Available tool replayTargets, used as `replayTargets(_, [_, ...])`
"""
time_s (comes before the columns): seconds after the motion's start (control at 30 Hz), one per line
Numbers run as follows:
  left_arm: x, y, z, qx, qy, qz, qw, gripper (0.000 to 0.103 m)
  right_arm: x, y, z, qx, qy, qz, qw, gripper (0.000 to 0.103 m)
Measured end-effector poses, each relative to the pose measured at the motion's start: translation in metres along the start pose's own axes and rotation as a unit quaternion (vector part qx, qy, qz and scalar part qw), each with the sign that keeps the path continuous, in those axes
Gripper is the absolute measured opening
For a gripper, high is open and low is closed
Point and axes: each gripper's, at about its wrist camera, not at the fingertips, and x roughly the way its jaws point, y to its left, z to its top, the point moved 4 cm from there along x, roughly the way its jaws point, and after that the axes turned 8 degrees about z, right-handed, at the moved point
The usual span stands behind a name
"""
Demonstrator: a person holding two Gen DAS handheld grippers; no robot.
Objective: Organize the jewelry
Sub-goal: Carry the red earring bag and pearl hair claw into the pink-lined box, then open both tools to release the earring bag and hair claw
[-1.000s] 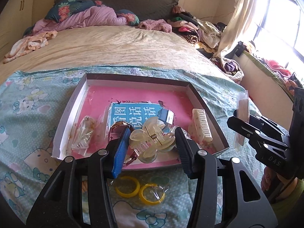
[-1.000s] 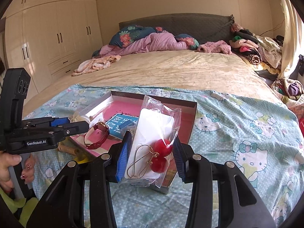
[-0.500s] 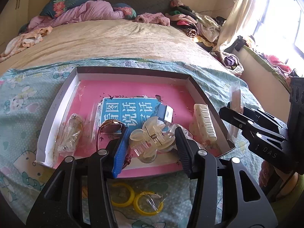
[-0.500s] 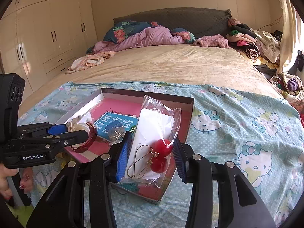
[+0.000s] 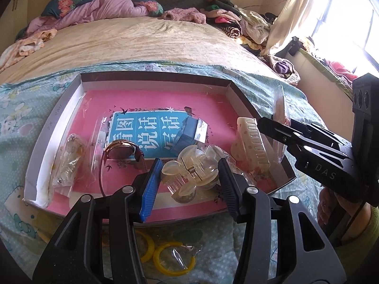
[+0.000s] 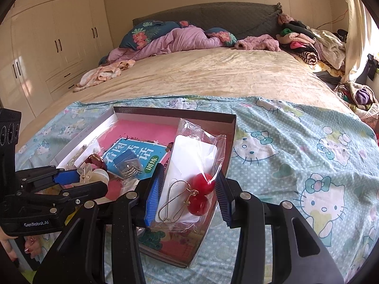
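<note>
Left wrist view: my left gripper [image 5: 189, 177] pinches the clear hair claw [image 5: 189, 174] over the near edge of the pink tray [image 5: 151, 80], ready to drop; my right gripper [image 6: 187, 189] clamps the bagged cherry earrings [image 6: 196, 189] above the tray's right side.

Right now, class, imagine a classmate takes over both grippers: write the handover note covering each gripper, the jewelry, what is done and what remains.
Left gripper: shut on the clear hair claw, held over the near end of the box.
Right gripper: shut on the bagged cherry earrings, held at the box's right edge.
Done: watch, comb clip, blue case and a small bagged piece lie in the box.
Left: release both held items into the box; bagged yellow hoops lie outside on the sheet.
</note>
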Motion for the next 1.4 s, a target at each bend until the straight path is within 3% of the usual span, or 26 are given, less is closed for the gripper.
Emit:
replayTargets(0.67, [0.009,0.013,-0.001,-0.008,0.007,0.011,0.9999,0.04,0.021,0.011,-0.004,-0.013,0.02,0.013,1.0,0.041])
replayTargets(1.03, [0.01,0.013,0.0,-0.009,0.008,0.01,0.9999,0.04,0.021,0.001,-0.011,0.027,0.026,0.019,0.999,0.042])
replayTargets(1.4, [0.01,0.013,0.0,-0.01,0.009,0.01,0.9999,0.04,0.005,0.005,-0.014,0.027,0.013,0.015,0.999,0.065])
